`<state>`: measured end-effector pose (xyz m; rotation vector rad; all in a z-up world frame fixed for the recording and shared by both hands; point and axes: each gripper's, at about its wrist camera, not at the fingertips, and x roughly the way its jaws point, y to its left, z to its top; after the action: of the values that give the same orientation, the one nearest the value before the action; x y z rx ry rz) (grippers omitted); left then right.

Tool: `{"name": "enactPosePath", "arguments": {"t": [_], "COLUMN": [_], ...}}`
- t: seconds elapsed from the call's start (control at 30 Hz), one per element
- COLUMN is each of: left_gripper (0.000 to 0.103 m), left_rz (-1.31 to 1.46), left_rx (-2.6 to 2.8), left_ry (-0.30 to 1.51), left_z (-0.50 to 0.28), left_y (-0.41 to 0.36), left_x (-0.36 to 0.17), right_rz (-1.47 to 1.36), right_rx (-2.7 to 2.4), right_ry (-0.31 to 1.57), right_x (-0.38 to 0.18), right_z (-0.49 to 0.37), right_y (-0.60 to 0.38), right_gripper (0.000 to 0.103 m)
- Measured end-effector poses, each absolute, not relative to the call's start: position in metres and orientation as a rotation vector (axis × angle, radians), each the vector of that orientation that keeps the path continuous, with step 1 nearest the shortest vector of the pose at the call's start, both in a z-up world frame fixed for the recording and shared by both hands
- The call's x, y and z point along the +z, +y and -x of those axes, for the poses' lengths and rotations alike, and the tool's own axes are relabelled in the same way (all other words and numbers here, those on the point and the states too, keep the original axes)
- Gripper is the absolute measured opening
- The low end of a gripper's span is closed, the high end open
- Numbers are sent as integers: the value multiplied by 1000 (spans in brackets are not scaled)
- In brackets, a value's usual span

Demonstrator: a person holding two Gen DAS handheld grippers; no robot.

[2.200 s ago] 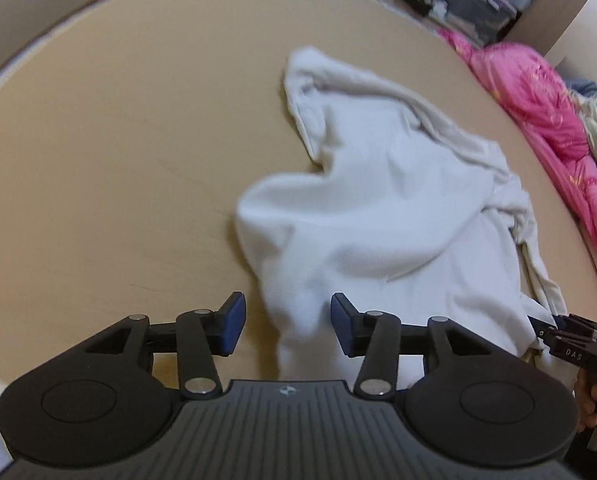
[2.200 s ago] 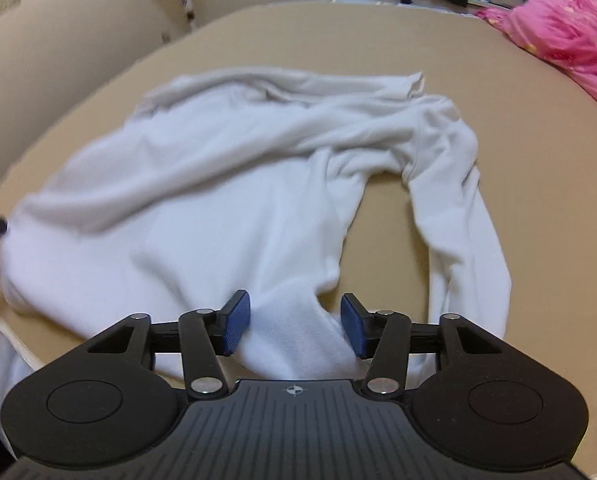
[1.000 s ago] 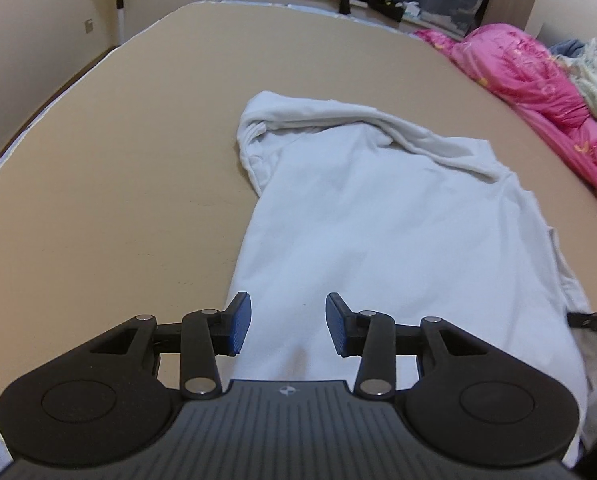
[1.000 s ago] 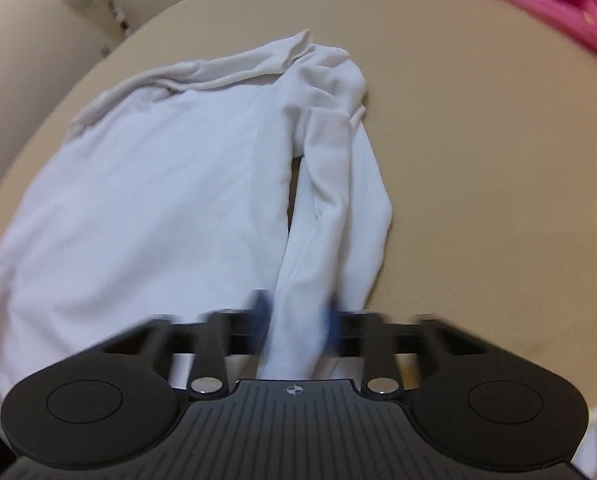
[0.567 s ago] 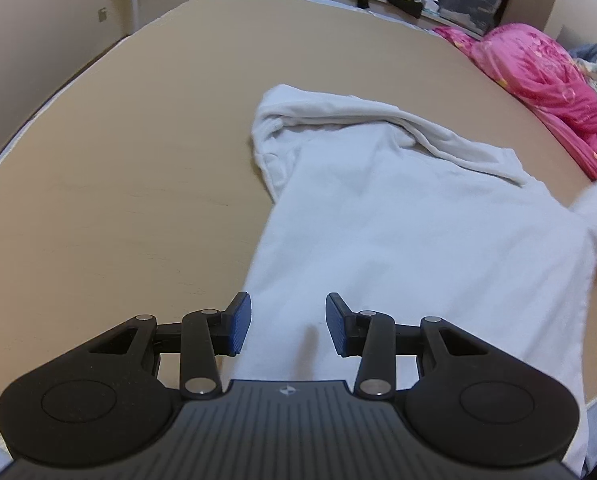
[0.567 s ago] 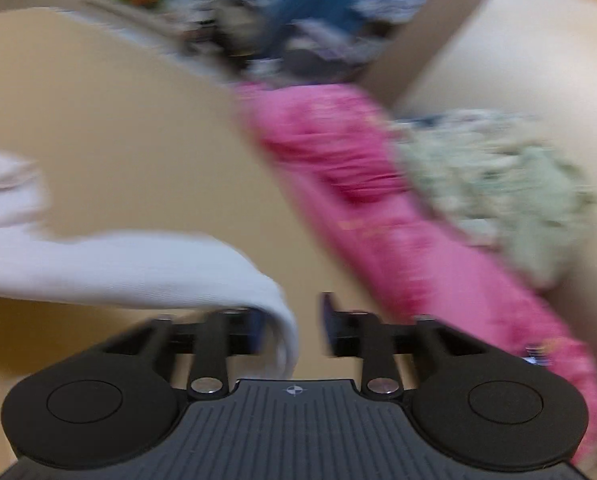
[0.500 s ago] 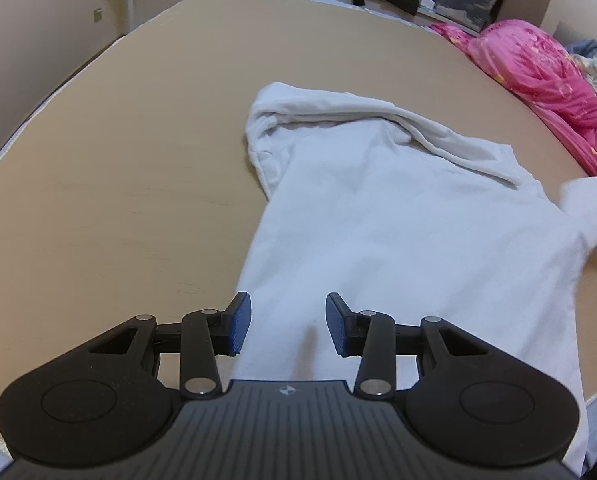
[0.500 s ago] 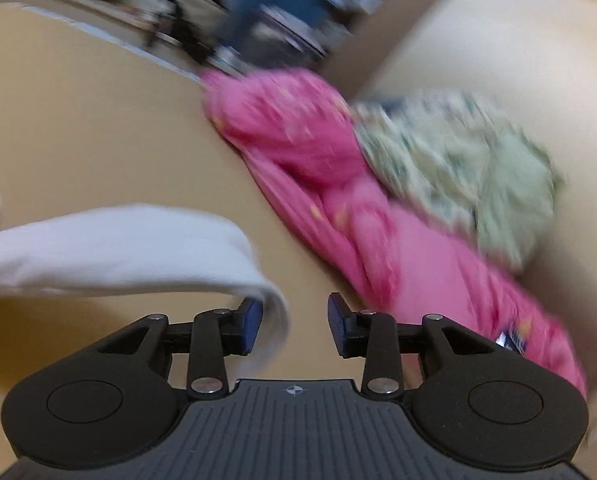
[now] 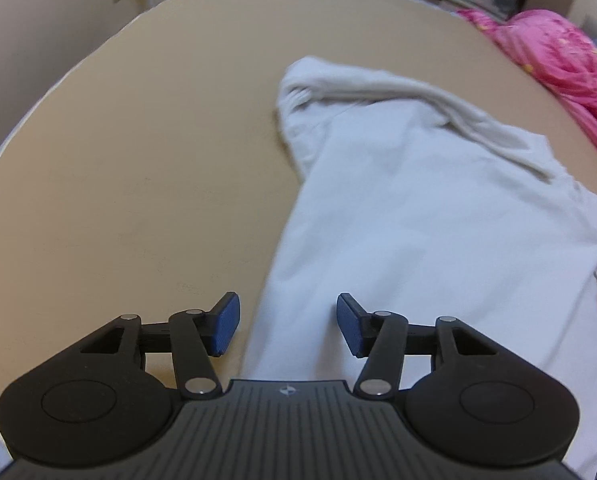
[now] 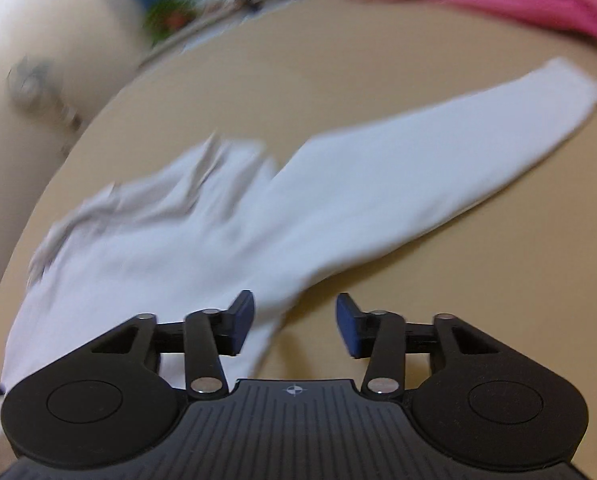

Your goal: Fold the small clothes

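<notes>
Your white long-sleeved top (image 9: 430, 216) lies flat on the tan table (image 9: 138, 152), one sleeve (image 10: 450, 156) stretched out to the far right. It looks light, soft and limp, so pinch a hem or cuff edge. Both the left gripper (image 9: 286, 330) and right gripper (image 10: 295, 326) are spread and empty.

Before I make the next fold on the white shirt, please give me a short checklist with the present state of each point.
1. Left tool open, nothing held: ok.
2. Right tool open, nothing held: ok.
3. Right sleeve stretched out straight on the table: ok.
4. White shirt body lying flat: ok.
5. Far edge bunched, not smoothed: not ok.
6. Left sleeve position: cannot tell.
</notes>
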<state>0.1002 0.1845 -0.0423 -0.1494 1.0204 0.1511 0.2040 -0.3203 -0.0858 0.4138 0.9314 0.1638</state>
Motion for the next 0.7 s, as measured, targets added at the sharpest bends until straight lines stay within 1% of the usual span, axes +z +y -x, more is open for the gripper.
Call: {"name": "enactPosePath", "arguments": {"t": [0.03, 0.1, 0.17, 0.2, 0.23, 0.27, 0.3, 0.37, 0.47, 0.5, 0.57, 0.6, 0.63, 0.7], "left_gripper": [59, 59, 59, 55, 31, 16, 7, 6, 7, 8, 18, 35, 45, 45], "left_rz": [158, 159, 135, 116, 92, 85, 90, 81, 42, 3, -17, 18, 49, 120], "left_rx": [162, 171, 176, 174, 163, 140, 122, 103, -57, -102, -132, -121, -97, -25], "left_ry": [1037, 1071, 1103, 1097, 1087, 1081, 1077, 1071, 1048, 1029, 996, 987, 981, 978], "left_z": [-99, -98, -94, -92, -90, -87, -83, -70, -43, -35, -23, -19, -16, -13], "left_y": [187, 191, 190, 188, 184, 181, 177, 162, 127, 118, 118, 127, 137, 163], "left_x": [-46, -52, -59, -60, -59, -57, -55, -52, -42, -36, -27, -23, -22, -20], "right_rz": [-392, -287, -223, -212, -206, -212, -220, -218, -317, -342, -341, -329, -316, -281], "right_rx": [165, 135, 106, 91, 84, 89, 84, 20, -53, -41, 9, 22, 28, 68], "right_ry": [953, 920, 884, 867, 858, 853, 849, 827, 809, 800, 786, 790, 797, 817], "right_x": [-91, -92, -90, -90, -91, -91, -90, -89, -88, -87, -81, -78, -74, -67], "right_z": [-209, -210, -212, -212, -215, -218, -220, -217, -228, -228, -221, -214, -207, -183], "right_y": [-311, -290, -277, -274, -274, -278, -282, -286, -314, -319, -318, -316, -314, -309], "right_gripper": [50, 54, 54, 42, 17, 6, 3, 3, 3, 3, 5, 8, 18, 32]}}
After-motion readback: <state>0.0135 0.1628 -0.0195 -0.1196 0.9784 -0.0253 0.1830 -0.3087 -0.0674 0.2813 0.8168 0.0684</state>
